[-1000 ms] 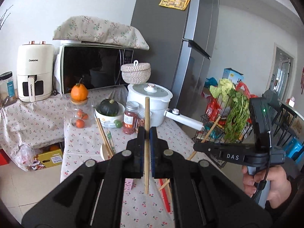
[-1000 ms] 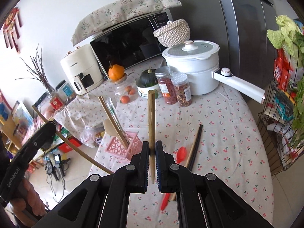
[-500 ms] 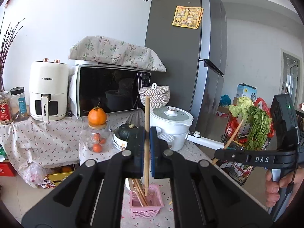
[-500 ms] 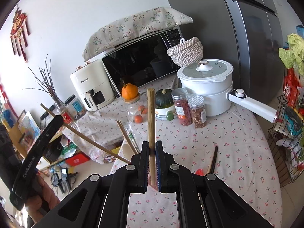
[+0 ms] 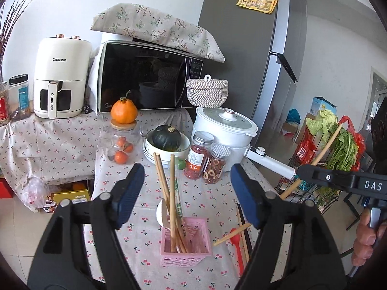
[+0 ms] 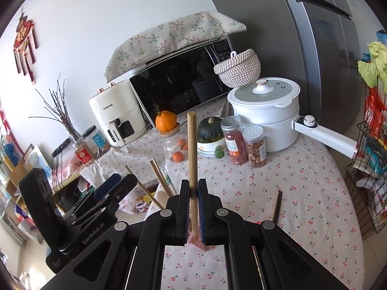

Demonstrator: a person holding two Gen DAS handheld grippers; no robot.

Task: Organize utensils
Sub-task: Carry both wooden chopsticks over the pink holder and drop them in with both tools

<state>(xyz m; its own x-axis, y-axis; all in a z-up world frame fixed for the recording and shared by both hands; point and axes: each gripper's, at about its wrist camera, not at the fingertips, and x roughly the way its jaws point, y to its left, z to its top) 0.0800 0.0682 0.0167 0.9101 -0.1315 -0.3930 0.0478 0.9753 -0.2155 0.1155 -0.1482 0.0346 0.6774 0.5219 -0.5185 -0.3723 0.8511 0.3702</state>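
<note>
A pink basket (image 5: 185, 249) stands on the cherry-print tablecloth (image 5: 145, 236), holding several wooden chopsticks (image 5: 172, 193) and a white spoon (image 5: 161, 213). My left gripper (image 5: 185, 168) hangs just above and behind the basket, its jaws opening wide. The upright chopsticks show between the jaws, touching neither pad. My right gripper (image 6: 193, 186) is shut on a wooden chopstick (image 6: 192, 149) held upright. In the left wrist view it comes in from the right with that chopstick (image 5: 324, 149) slanting. A red spoon (image 5: 238, 249), dark chopsticks (image 5: 241, 217) and a wooden chopstick (image 5: 229, 234) lie to the basket's right.
Behind the basket stand two spice jars (image 5: 200, 154), a white pot (image 5: 225, 130) with a long handle, a bowl with a dark squash (image 5: 167, 137) and a glass jar topped by an orange (image 5: 123, 135). A microwave (image 5: 150, 77), air fryer (image 5: 60, 79), fridge and wire rack of greens (image 5: 321, 145) surround the table.
My left gripper has opened and let go of its chopstick, which now stands in the pink basket. The basket has come closer in its view. The right gripper still grips its chopstick.
</note>
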